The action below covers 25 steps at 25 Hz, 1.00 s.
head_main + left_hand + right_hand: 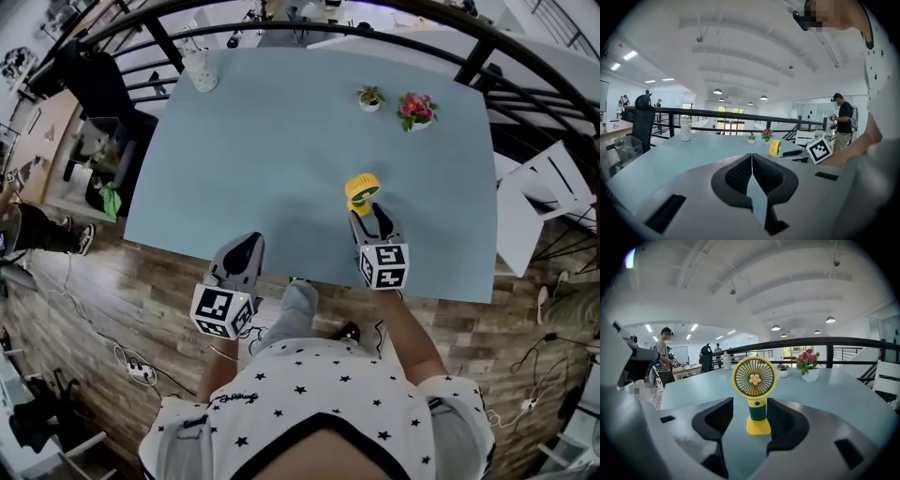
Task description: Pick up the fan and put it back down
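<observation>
A small yellow fan (754,389) with a green neck stands upright on the pale blue table (281,159). In the right gripper view it is between the jaws of my right gripper (750,405). The jaws are open: there is a clear gap to the left pad, and the stem stands close by the right pad. The head view shows the fan (361,188) just beyond my right gripper (368,212). My left gripper (246,243) hangs at the table's near edge with its jaws shut and nothing between them. From the left gripper view the fan (775,147) is far off to the right.
A white patterned bottle (202,73) stands at the far left corner. Two small potted plants (370,97) (415,111) sit at the far right. A black railing (469,66) rings the table, with a white chair (548,183) to the right. A person (843,119) stands in the background.
</observation>
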Each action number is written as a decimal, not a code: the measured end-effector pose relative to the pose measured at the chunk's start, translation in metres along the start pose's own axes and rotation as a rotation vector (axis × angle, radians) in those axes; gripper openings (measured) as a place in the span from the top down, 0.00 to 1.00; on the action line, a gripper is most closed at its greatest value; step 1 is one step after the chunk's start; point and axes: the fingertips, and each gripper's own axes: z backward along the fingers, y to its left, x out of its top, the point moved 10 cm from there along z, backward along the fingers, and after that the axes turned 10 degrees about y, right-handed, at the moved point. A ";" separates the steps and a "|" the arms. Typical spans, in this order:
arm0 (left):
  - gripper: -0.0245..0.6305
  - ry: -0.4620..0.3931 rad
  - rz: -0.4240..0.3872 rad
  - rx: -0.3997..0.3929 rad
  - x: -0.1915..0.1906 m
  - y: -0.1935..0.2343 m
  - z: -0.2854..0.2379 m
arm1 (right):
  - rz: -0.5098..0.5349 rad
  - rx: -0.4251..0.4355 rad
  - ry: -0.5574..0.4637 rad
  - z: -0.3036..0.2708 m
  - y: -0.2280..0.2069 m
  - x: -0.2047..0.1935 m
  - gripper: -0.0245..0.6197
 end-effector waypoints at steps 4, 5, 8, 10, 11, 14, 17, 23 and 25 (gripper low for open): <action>0.92 0.004 0.009 0.015 0.002 0.013 -0.004 | 0.005 -0.030 0.018 -0.018 -0.003 0.000 0.63; 0.92 0.005 0.010 0.017 0.002 0.016 -0.004 | 0.006 -0.036 0.023 -0.022 -0.003 0.001 0.63; 0.92 0.012 0.009 0.018 0.005 0.024 -0.008 | 0.010 -0.049 0.036 -0.033 -0.007 0.001 0.63; 0.92 0.017 0.009 0.015 0.007 0.029 -0.010 | 0.004 -0.059 0.043 -0.038 -0.008 0.002 0.62; 0.92 0.019 0.008 0.011 0.009 0.031 -0.012 | 0.003 -0.064 0.047 -0.041 -0.009 0.002 0.62; 0.92 0.023 0.000 -0.007 0.013 0.039 -0.018 | -0.001 -0.075 0.060 -0.048 -0.008 0.002 0.62; 0.92 0.022 -0.013 -0.033 0.021 0.046 -0.027 | -0.007 -0.089 0.073 -0.054 -0.009 0.002 0.61; 0.92 0.026 -0.051 -0.080 0.038 0.063 -0.046 | 0.029 -0.097 0.082 -0.066 -0.004 0.005 0.61; 0.92 0.026 -0.065 -0.097 0.042 0.067 -0.053 | 0.022 -0.108 0.079 -0.069 -0.003 0.004 0.61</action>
